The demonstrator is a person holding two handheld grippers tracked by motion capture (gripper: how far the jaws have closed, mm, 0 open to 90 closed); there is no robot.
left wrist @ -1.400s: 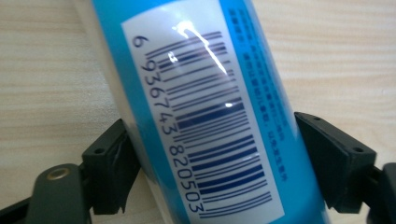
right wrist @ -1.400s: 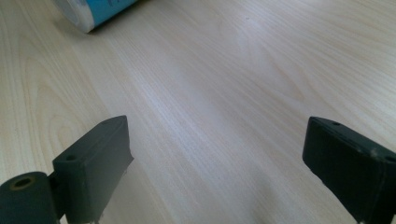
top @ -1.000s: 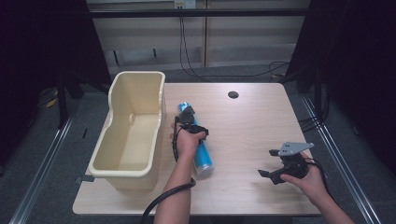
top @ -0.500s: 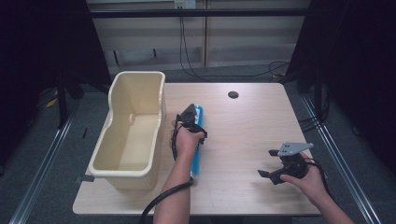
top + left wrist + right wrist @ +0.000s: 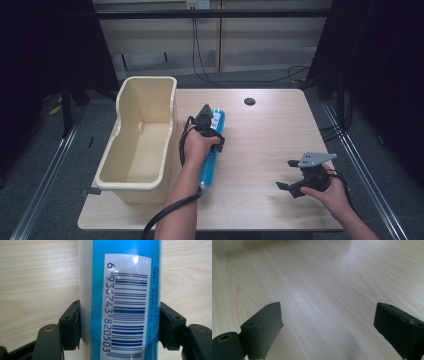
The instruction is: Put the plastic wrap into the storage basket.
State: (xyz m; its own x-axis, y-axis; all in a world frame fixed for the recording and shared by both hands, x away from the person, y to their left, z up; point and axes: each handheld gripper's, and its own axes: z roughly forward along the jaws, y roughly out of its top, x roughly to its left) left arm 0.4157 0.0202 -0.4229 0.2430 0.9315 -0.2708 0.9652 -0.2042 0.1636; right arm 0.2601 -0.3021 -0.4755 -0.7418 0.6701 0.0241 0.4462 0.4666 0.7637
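Left gripper (image 5: 206, 116) is clamped on the blue bottle (image 5: 212, 150): in the left gripper view both black pads press against opposite sides of the bottle (image 5: 120, 300), with the white barcode label facing the camera between them. Its jaws have just been closing, with the bottle between them. From the grip point, the bottle extends back beneath the person's left hand (image 5: 199, 145) toward the near table edge. Immediately to the left of this gripper stands the cream plastic bin (image 5: 126, 165). Right gripper (image 5: 286, 175) sits well apart on the right, held low over the wooden table (image 5: 270, 135); its jaws stand wide with bare wood between them (image 5: 327, 322).
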